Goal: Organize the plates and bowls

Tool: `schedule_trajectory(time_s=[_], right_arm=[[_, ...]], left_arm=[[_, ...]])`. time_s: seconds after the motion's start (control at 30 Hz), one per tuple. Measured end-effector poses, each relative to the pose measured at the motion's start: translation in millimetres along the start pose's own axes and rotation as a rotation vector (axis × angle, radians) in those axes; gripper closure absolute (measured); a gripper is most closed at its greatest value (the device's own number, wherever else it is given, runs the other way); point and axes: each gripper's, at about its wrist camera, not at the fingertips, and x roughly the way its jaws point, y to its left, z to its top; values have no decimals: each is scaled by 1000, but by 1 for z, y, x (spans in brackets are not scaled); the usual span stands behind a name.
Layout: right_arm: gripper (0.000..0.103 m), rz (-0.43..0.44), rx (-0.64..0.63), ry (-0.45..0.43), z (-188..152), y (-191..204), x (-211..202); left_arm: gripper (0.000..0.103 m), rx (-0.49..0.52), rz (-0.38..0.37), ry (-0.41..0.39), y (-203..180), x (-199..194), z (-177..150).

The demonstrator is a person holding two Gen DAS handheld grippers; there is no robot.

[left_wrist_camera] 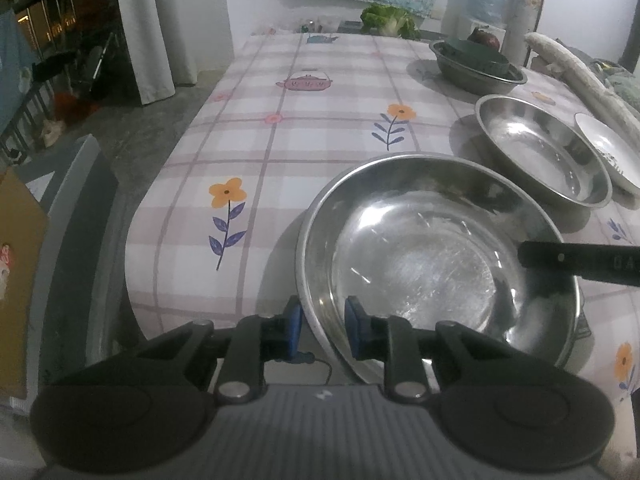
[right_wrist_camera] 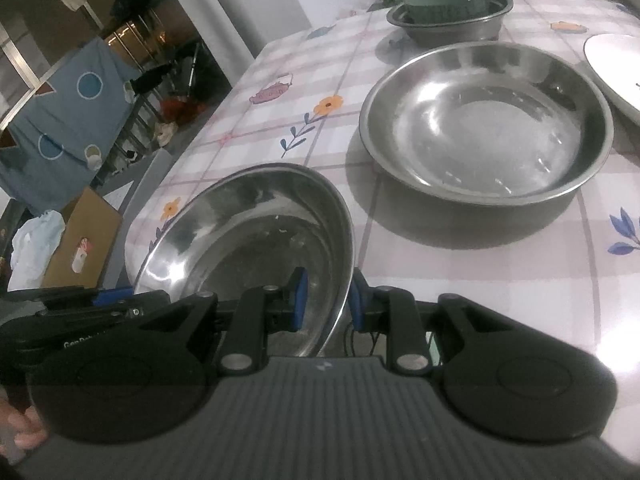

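Observation:
A large steel bowl [left_wrist_camera: 432, 248] sits near the front edge of the checked tablecloth, seen tilted in the right wrist view [right_wrist_camera: 256, 232]. My left gripper [left_wrist_camera: 322, 326] straddles its near-left rim, one blue pad outside and one inside. My right gripper [right_wrist_camera: 326, 302] straddles its opposite rim the same way, and its finger shows in the left wrist view [left_wrist_camera: 576, 260]. Both pairs of jaws are closed on the rim. A second steel bowl [left_wrist_camera: 544, 152] [right_wrist_camera: 488, 120] stands behind it. A white plate [left_wrist_camera: 608, 152] [right_wrist_camera: 616, 72] lies to its right.
A steel basin holding a dark green bowl [left_wrist_camera: 476, 64] [right_wrist_camera: 448, 4] stands at the back right, with leafy greens [left_wrist_camera: 388, 20] behind. The table edge [left_wrist_camera: 132, 240] drops off at the left, beside a chair and a cardboard box [right_wrist_camera: 84, 236].

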Motion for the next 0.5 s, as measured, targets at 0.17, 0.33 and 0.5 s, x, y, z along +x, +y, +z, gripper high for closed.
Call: schedule_trajectory(time_s=[0.17, 0.33, 0.5], right_arm=[[82, -3, 2, -4, -1, 0, 0], [82, -11, 7, -15, 0, -1, -1], [82, -14, 6, -13, 0, -1, 0]], left_arm=[[78, 8, 10, -3, 0, 3, 3], [77, 3, 17, 5, 1, 8, 5], [77, -1, 19, 5, 1, 11, 7]])
